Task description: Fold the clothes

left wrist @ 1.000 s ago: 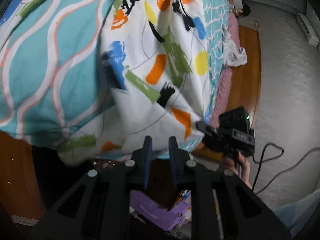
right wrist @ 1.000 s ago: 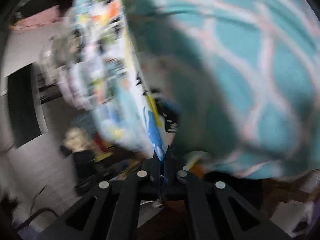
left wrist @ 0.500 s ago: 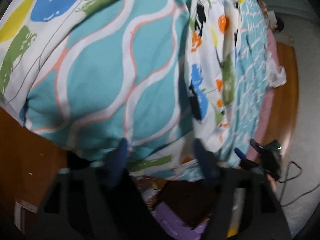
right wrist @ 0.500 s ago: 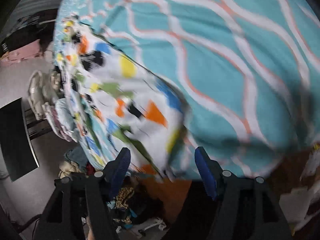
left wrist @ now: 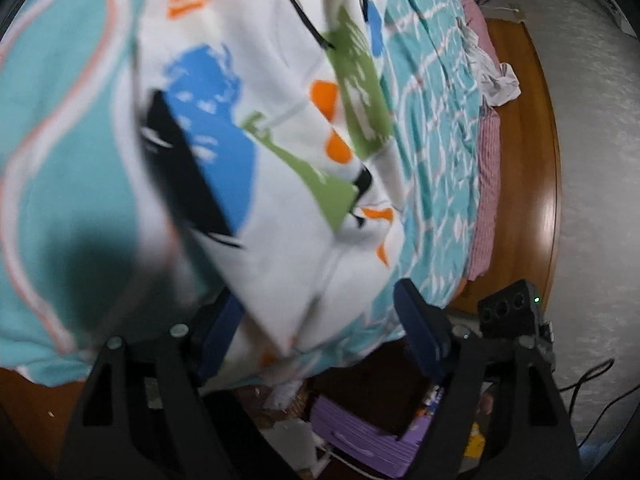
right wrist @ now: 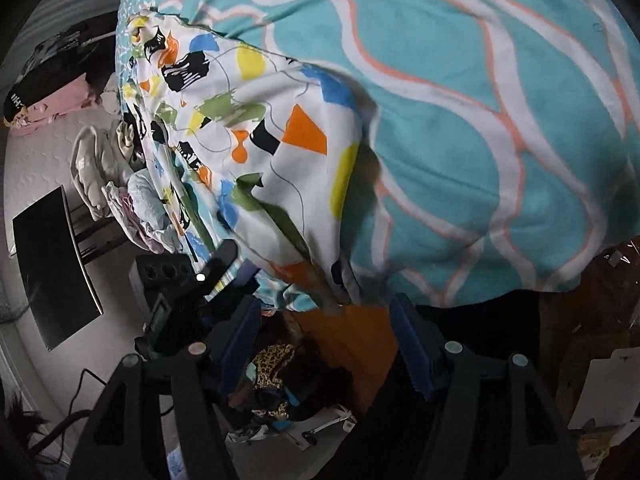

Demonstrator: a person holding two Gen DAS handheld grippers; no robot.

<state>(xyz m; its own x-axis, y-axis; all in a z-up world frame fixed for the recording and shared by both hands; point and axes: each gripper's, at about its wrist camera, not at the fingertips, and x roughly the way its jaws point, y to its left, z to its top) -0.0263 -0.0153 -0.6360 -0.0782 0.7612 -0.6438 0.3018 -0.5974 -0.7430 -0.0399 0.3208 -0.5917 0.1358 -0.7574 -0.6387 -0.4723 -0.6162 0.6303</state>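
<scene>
A white garment with orange, blue, green, yellow and black shapes (left wrist: 280, 148) lies folded on a teal bedspread with white and orange wavy lines (left wrist: 60, 128), its lower edge hanging over the bed's near edge. My left gripper (left wrist: 320, 336) is open, its fingers either side of that hanging edge without holding it. In the right wrist view the garment (right wrist: 256, 120) lies left of centre on the bedspread (right wrist: 480, 128). My right gripper (right wrist: 326, 340) is open and empty just below the garment's corner. The left gripper (right wrist: 188, 280) shows at its left.
A wooden bed frame (left wrist: 528, 160) and pink striped sheet (left wrist: 486, 200) run along the right. A purple box (left wrist: 360, 436) and clutter lie on the floor below. A pile of clothes (right wrist: 120, 184), a dark screen (right wrist: 52, 264) and cables lie at the left in the right wrist view.
Both grippers were shut a second ago, the right one on the garment's edge. Both have opened and let go, and the garment now rests on the bed.
</scene>
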